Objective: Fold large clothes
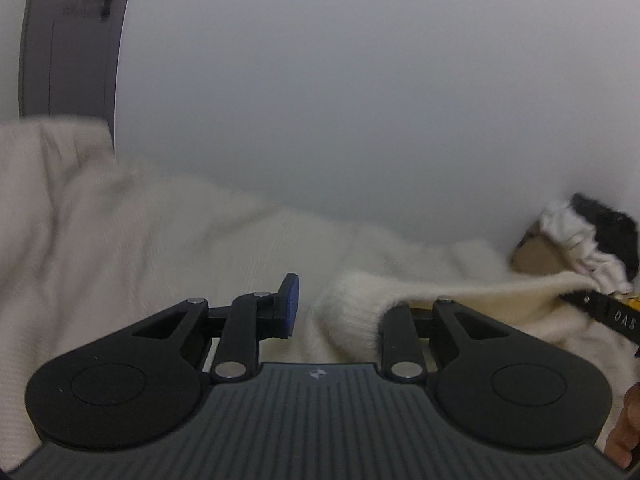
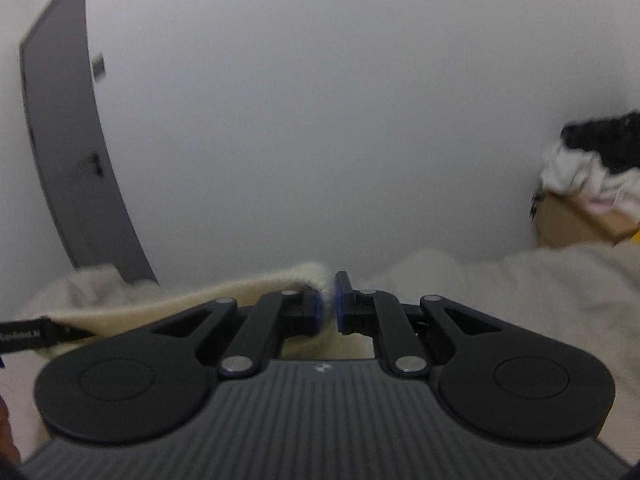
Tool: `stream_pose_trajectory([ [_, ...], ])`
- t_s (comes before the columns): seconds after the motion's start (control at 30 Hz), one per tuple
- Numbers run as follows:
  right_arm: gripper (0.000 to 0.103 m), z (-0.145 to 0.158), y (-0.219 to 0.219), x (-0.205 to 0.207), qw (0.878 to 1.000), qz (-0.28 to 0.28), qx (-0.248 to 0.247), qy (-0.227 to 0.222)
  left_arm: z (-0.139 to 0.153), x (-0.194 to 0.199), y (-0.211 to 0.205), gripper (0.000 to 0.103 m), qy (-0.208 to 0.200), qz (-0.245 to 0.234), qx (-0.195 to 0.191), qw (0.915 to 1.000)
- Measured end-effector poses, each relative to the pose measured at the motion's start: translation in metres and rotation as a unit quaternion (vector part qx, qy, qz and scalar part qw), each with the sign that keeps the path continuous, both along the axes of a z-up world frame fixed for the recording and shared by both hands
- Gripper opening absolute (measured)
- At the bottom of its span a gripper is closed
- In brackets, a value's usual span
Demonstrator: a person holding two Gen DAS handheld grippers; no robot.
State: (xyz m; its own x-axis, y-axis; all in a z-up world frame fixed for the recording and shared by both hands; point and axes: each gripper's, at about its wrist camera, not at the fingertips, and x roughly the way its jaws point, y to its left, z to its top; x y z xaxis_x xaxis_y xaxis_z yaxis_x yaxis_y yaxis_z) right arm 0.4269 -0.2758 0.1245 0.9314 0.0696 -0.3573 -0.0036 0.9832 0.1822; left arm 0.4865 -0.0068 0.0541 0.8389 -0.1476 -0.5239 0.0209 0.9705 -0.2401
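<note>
A large cream fluffy sweater [image 1: 460,292] lies on pale bedding [image 1: 120,248]. In the left wrist view my left gripper [image 1: 344,308] is open; a rolled fold of the sweater drapes over its right finger and hides that pad, while the blue left pad [image 1: 291,304] is bare. The right gripper's tip [image 1: 612,314] pinches the sweater's edge at the far right. In the right wrist view my right gripper [image 2: 329,304] is shut on the sweater's fuzzy edge [image 2: 256,286], which stretches taut to the left toward the left gripper's tip [image 2: 24,334].
A cardboard box [image 2: 576,220] piled with white and black clothes [image 2: 592,160] stands at the right against the white wall; it also shows in the left wrist view [image 1: 540,256]. A grey door [image 2: 68,152] is at the left. Rumpled bedding [image 2: 540,288] lies to the right.
</note>
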Motion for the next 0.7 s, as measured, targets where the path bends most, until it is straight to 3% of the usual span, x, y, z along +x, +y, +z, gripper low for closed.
stream_pose_trajectory([
  [0.03, 0.011, -0.015, 0.004, 0.016, 1.000, 0.003, -0.004, 0.009, -0.012, 0.034, 0.016, 0.031, 0.013, 0.002, -0.002, 0.9999],
  [0.13, 0.011, -0.069, 0.000, 0.067, 0.999, 0.010, -0.007, 0.043, -0.051, 0.085, 0.031, 0.032, 0.057, 0.001, -0.004, 0.9984],
  [0.3, 0.017, -0.114, -0.006, 0.091, 0.996, 0.010, -0.007, 0.094, -0.097, 0.090, 0.018, 0.032, 0.108, -0.007, 0.001, 0.9941],
  [0.47, 0.023, -0.116, 0.001, 0.078, 0.993, 0.009, -0.013, 0.116, -0.104, 0.099, 0.023, 0.032, 0.131, -0.012, -0.007, 0.9913],
  [0.6, 0.024, -0.101, 0.024, 0.076, 0.990, 0.007, -0.011, 0.137, -0.103, 0.102, 0.022, 0.033, 0.142, -0.032, 0.015, 0.9893],
  [0.7, 0.027, -0.093, 0.026, 0.063, 0.988, 0.007, 0.001, 0.153, -0.095, 0.106, 0.018, 0.055, 0.154, -0.033, 0.022, 0.9873],
])
